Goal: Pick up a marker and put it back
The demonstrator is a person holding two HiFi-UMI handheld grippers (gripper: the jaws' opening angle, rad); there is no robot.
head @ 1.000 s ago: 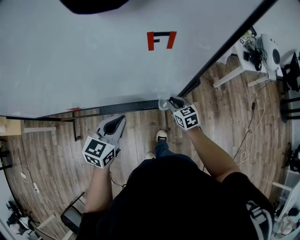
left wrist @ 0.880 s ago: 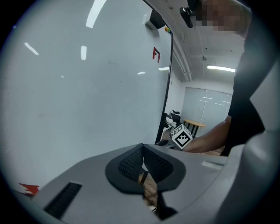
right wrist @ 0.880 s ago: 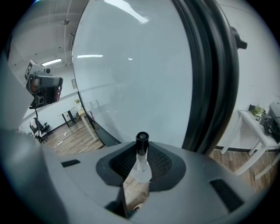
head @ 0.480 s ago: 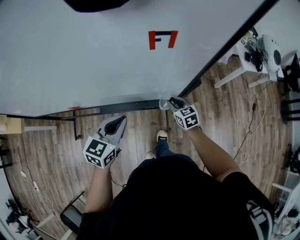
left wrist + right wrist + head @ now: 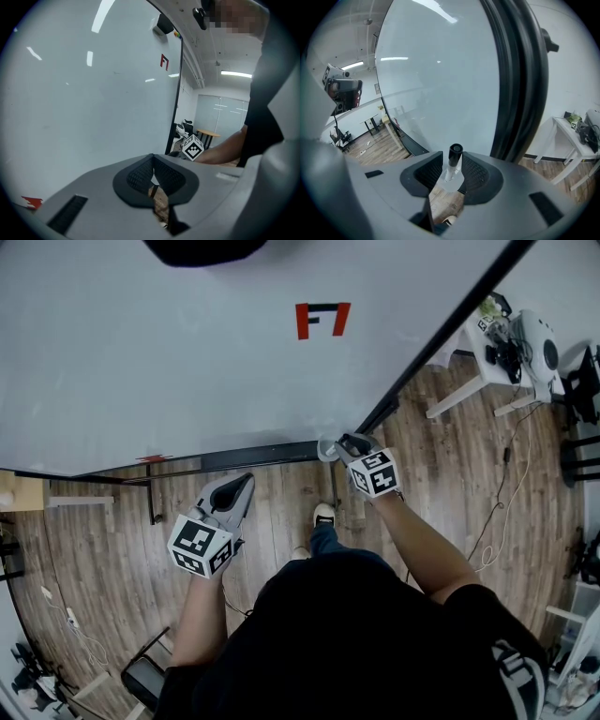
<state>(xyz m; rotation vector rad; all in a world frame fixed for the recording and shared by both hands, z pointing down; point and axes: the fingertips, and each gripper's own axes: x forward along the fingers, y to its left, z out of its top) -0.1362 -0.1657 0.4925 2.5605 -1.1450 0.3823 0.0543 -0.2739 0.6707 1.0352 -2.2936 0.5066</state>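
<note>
A marker (image 5: 454, 160) with a black cap and pale body stands between the jaws of my right gripper (image 5: 452, 171). The jaws are opening, and a gap shows between the left pad and the marker. This right gripper (image 5: 343, 443) sits at the right end of the dark tray (image 5: 253, 456) under the whiteboard (image 5: 187, 362), beside its black frame (image 5: 441, 343). My left gripper (image 5: 234, 491) hangs lower, over the wooden floor, apart from the tray. Its jaws (image 5: 152, 176) are shut with nothing between them.
A red mark (image 5: 322, 320) is drawn on the whiteboard. A white desk (image 5: 511, 343) with equipment stands at the right, with cables (image 5: 497, 512) on the floor near it. A chair (image 5: 145, 676) is at the lower left. The person's shoe (image 5: 322, 514) is below the tray.
</note>
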